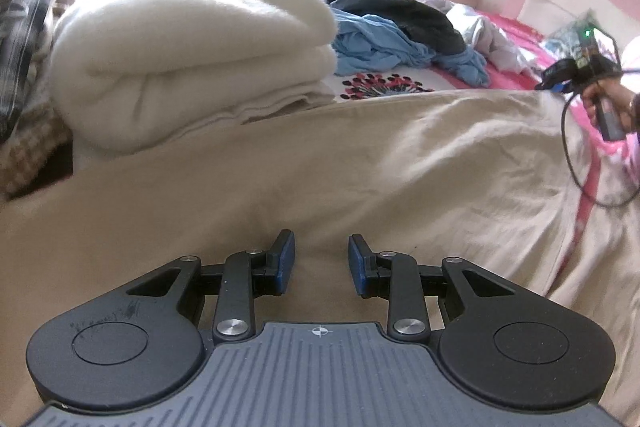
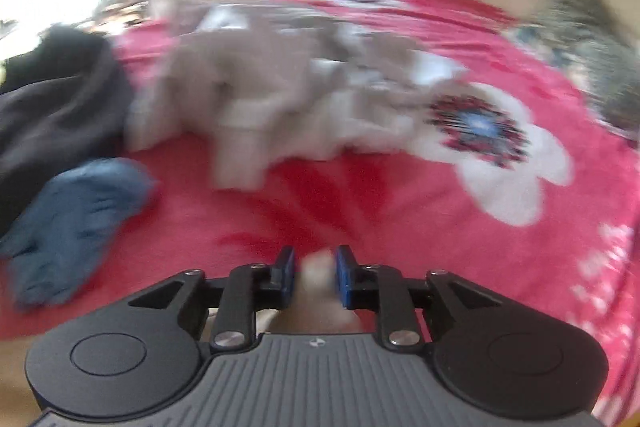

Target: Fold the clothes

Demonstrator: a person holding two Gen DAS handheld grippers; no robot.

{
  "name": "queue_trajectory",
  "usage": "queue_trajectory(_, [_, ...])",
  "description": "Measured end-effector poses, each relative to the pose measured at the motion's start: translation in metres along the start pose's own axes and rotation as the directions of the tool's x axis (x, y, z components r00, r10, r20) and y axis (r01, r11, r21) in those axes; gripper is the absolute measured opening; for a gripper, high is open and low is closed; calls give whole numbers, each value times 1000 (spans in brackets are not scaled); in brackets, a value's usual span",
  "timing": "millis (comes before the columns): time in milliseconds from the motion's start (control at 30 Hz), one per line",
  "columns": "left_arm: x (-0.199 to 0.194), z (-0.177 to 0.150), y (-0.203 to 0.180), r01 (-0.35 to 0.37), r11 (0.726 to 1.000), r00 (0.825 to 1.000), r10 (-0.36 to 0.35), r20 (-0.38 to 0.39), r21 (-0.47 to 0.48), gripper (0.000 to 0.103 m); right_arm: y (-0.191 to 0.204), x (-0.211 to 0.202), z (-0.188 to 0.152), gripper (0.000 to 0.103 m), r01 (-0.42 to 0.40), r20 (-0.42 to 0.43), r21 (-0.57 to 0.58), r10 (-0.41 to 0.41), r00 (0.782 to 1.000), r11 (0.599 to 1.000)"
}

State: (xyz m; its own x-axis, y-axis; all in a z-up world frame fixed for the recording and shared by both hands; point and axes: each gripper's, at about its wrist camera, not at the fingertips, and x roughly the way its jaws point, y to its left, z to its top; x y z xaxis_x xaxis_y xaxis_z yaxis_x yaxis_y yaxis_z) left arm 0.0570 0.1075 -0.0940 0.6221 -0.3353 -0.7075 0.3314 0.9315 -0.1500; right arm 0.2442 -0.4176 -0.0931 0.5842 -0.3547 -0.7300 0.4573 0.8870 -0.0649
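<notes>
Left claw [image 1: 322,263] hovers low over the beige cloth [image 1: 360,163] filling mid-frame, jaws parted, nothing between them. Right claw [image 2: 313,277], bottom centre of its blurred view, pinches a pale fold, likely that cloth's edge, above the pink floral bedspread [image 2: 400,211]; more crumpled clothes [image 2: 280,83] wait behind.

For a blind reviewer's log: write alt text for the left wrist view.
The open left claw hovers over a wrinkled beige fabric sheet spread on the bed, holding nothing. Behind it sit a folded fluffy white blanket and a heap of blue and dark clothes on a pink floral bedspread. At far right, a hand holds the other claw.
</notes>
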Motion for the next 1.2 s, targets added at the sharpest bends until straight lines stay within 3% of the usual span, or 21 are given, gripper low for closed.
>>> queue_trajectory(100, [-1, -1, -2, -13, 999, 1000, 13, 9, 29, 29, -26, -21, 4, 25, -30, 76, 119, 21, 997, 992])
queue_trajectory(200, [-1, 3, 0, -14, 1000, 1000, 13, 15, 14, 29, -26, -45, 7, 21, -200, 13, 60, 199, 980, 978])
queue_trajectory(267, [0, 5, 1, -15, 1000, 1000, 15, 17, 2, 29, -9, -58, 1, 21, -338, -82, -38, 334, 939, 940])
queue_trajectory(333, [2, 6, 1, -20, 1000, 1000, 20, 8, -3, 29, 11, -58, -9, 16, -432, -203, -133, 402, 893, 892])
queue_trajectory(367, [3, 6, 1, -24, 1000, 1000, 24, 4, -4, 29, 19, -49, -15, 16, -420, -251, -182, 371, 894, 889])
queue_trajectory(433, [3, 5, -1, -33, 999, 999, 33, 3, 4, 29, 15, -24, -19, 11, -303, -237, -198, 254, 938, 932])
queue_trajectory(467, [2, 5, -2, -37, 999, 999, 37, 3, 9, 30, 0, -12, -12, 1, -270, -205, -104, 245, 948, 957])
queue_trajectory(533, [2, 4, -4, -44, 999, 999, 44, 2, 14, 30, -27, 6, -1, 0, -198, -146, 65, 206, 968, 978])
queue_trajectory(567, [2, 4, -3, -46, 999, 999, 46, 2, 13, 30, -35, 7, 4, 4, -120, -118, 114, 133, 984, 986])
queue_trajectory(633, [2, 4, -2, -45, 999, 999, 45, 3, 7, 30, -45, 6, 10, 12, 32, -123, 138, -15, 992, 990])
queue_trajectory(733, [4, 4, -1, -41, 999, 999, 41, 4, -5, 30, -68, -13, 6, 14, -12, -147, 245, 50, 988, 969])
queue_trajectory(833, [3, 4, 0, -36, 999, 999, 36, 6, -11, 31, -64, -41, -4, 16, -65, -196, 183, 102, 975, 981])
queue_trajectory(900, [3, 4, 1, -32, 999, 999, 32, 6, -10, 32, -61, -47, -11, 19, -41, -256, 116, 69, 964, 992])
queue_trajectory(933, [3, 4, 1, -31, 999, 1000, 31, 6, -9, 32, -64, -44, -13, 26, -23, -285, 127, 59, 957, 992])
queue_trajectory(967, [3, 4, 1, -31, 999, 999, 31, 5, -10, 32, -68, -40, -16, 31, -5, -315, 144, 51, 948, 990])
queue_trajectory(1133, [-1, 4, 1, -35, 999, 999, 35, 7, -27, 32, -97, -23, -34, 33, 26, -392, 381, 136, 910, 924])
queue_trajectory(1200, [-2, 3, 1, -43, 999, 999, 43, 8, -26, 32, -99, -22, -36, 36, 16, -390, 421, 166, 906, 907])
